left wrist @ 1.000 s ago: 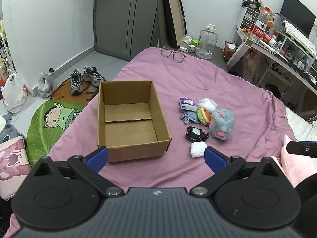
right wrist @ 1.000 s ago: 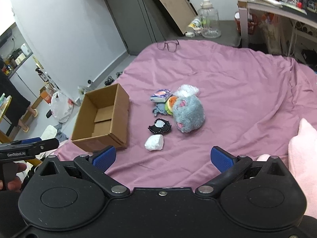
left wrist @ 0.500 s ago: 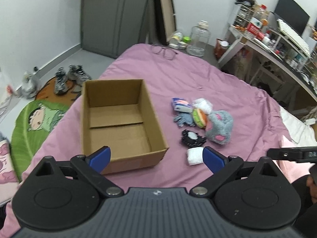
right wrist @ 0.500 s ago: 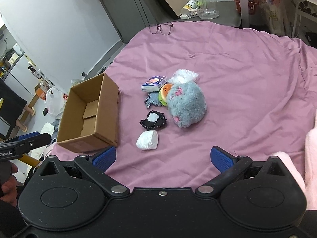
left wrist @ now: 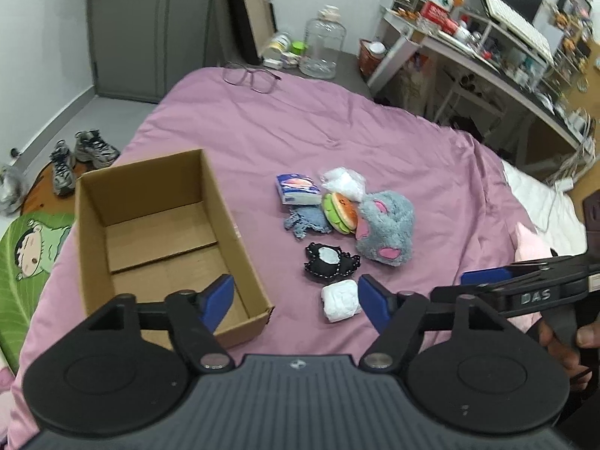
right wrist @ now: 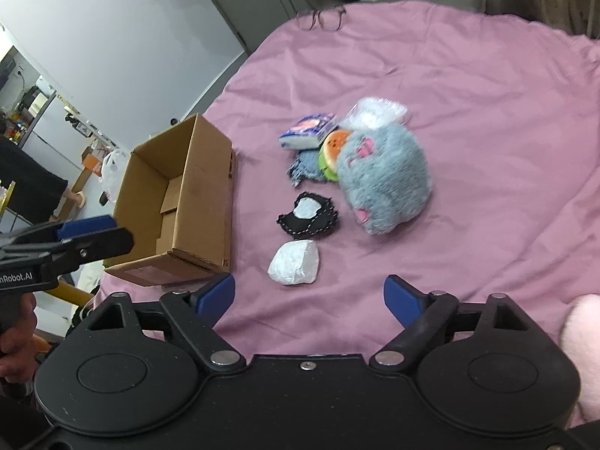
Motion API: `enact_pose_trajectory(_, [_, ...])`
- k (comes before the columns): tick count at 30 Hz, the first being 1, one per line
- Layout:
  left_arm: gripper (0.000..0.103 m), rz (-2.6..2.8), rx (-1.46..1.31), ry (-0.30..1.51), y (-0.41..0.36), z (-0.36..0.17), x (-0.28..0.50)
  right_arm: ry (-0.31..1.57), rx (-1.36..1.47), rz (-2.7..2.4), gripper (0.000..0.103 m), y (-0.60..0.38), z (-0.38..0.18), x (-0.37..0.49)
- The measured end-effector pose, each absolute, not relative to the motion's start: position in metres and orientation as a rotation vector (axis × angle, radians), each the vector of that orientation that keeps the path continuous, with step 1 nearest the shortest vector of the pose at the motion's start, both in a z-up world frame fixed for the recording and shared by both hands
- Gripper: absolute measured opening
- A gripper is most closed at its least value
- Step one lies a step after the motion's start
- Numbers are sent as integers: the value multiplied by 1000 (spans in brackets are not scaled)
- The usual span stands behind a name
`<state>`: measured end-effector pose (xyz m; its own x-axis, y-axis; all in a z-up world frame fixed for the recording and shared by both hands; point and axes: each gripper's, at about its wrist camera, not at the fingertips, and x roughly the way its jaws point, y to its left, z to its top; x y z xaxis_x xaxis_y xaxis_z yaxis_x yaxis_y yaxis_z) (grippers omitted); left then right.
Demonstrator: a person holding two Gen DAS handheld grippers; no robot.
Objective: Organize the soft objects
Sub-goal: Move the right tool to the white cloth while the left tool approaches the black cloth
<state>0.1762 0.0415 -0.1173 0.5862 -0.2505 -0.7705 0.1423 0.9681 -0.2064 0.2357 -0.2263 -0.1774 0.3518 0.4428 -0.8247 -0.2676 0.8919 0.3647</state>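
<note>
An open, empty cardboard box [left wrist: 157, 225] [right wrist: 180, 202] sits on the purple bedspread [left wrist: 375, 142]. To its right lies a cluster of soft things: a grey plush [left wrist: 384, 230] [right wrist: 382, 180], a burger toy [left wrist: 339, 212], a blue-white packet [left wrist: 298, 189], a blue knit piece [left wrist: 305, 221], a clear bag of white stuffing [left wrist: 343, 182], a black felt piece [left wrist: 330, 262] [right wrist: 309, 215] and a white wad [left wrist: 340, 300] [right wrist: 294, 262]. My left gripper [left wrist: 294, 300] is open and empty over the box's near right corner. My right gripper [right wrist: 309, 298] is open and empty just short of the white wad.
Glasses [left wrist: 249, 77] lie at the bed's far edge. A pink pillow [right wrist: 581, 337] is at the near right. Shoes [left wrist: 80, 153] and a green cartoon mat [left wrist: 22, 258] are on the floor left of the bed. A cluttered desk [left wrist: 487, 48] stands at the right.
Both grippers have moved forward and down toward the bed. The box and soft things look larger. The right gripper has closed in on the white wad. Both stay open.
</note>
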Motion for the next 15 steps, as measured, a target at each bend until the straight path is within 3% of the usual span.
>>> enact_pose_trajectory(15, [50,-257,-101,1040,21,-144,231,1220,170,514,66,-196,-225,267])
